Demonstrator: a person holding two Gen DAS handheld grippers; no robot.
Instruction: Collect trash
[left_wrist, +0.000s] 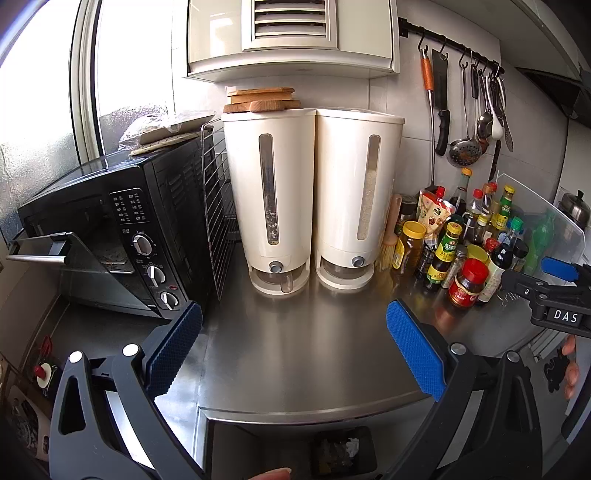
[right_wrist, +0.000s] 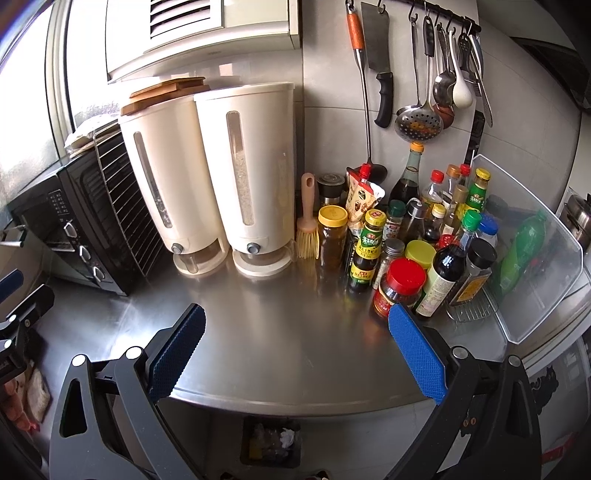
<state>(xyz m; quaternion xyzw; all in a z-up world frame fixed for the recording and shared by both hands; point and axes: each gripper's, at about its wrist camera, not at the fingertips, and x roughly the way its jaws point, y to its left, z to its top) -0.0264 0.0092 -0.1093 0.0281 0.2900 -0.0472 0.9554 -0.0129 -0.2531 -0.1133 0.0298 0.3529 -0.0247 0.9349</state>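
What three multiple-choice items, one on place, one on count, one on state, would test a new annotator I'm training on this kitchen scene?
1. Where is the trash bin?
A. On the counter
B. On the floor below the counter edge
C. On top of the oven

2. How many white dispensers stand side by side?
A. One
B. Two
C. Four

3. How is the right hand-held gripper?
A. Open, holding nothing
B. Shut on a bottle
C. Shut on a brush

Key: B, the bin shows beneath the steel counter rim; B, two stand touching; A, its pads are wide apart.
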